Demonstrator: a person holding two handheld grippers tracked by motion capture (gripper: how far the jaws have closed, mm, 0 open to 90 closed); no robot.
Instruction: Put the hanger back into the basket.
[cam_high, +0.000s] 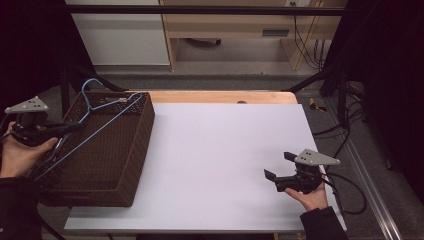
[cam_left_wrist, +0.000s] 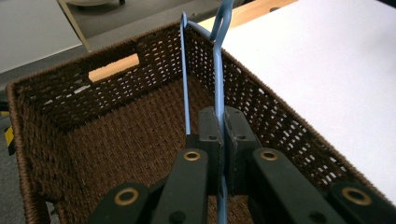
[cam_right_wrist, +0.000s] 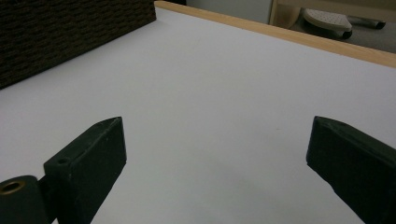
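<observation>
Fingers (cam_left_wrist: 211, 126) of the left gripper (cam_left_wrist: 223, 122) are pressing flat together on the thin wire of a blue hanger (cam_left_wrist: 218, 84), nothing but the wire between the pads. Left gripper is hovering over the near-left part of a brown wicker basket (cam_high: 135, 150), which is sitting on the left end of the table (cam_high: 225, 150). Hanger is lying tilted across the basket's open top: hook sticking up past the far rim, a long blue side running diagonally down toward the gripper. In the left gripper view a second blue wire is rising just left of the pinched one, both meeting at the hook by the far wall. Right gripper (cam_high: 281, 166) is resting low over the bare white tabletop at the right, well apart from the basket, jaws standing wide open and gripping nothing. One hand is cradling it from below
</observation>
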